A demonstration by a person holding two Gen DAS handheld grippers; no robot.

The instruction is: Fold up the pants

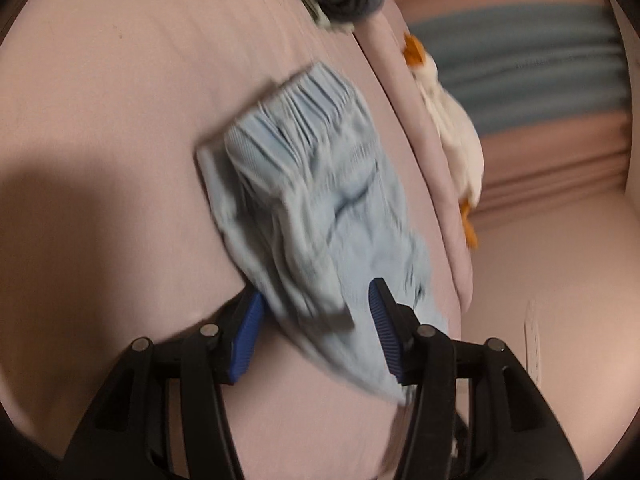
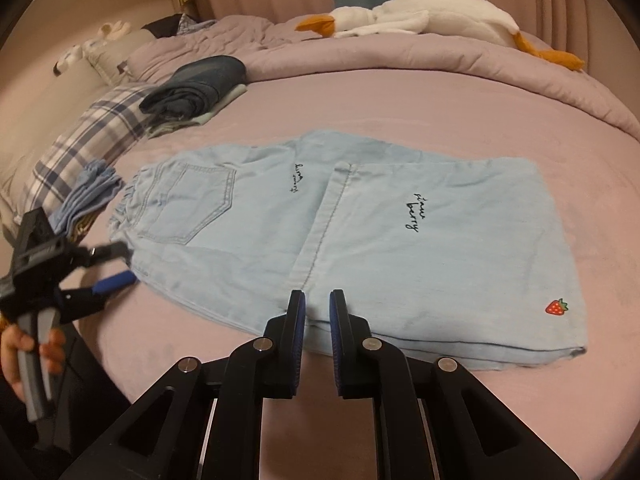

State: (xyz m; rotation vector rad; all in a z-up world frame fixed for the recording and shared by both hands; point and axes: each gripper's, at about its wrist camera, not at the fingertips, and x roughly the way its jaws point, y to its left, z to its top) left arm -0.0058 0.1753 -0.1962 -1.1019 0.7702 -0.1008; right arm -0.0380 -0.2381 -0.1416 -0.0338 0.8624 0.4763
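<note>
The pants (image 2: 320,224) look like soft, light, floppy denim. My left gripper (image 2: 120,266) sits spread at their waistband corner; my right gripper (image 2: 318,306) hangs slightly parted, holding nothing, over the near edge. I'd pinch doubled hems there.

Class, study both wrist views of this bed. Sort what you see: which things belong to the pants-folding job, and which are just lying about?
Belongs to the job:
- light blue pants, already folded over on the bed
- left claw, open at the waistband end
- right claw, slightly open at the near edge

Just lying about:
- goose plush
- dark folded jeans
- plaid pillow
- small blue folded cloth
</note>
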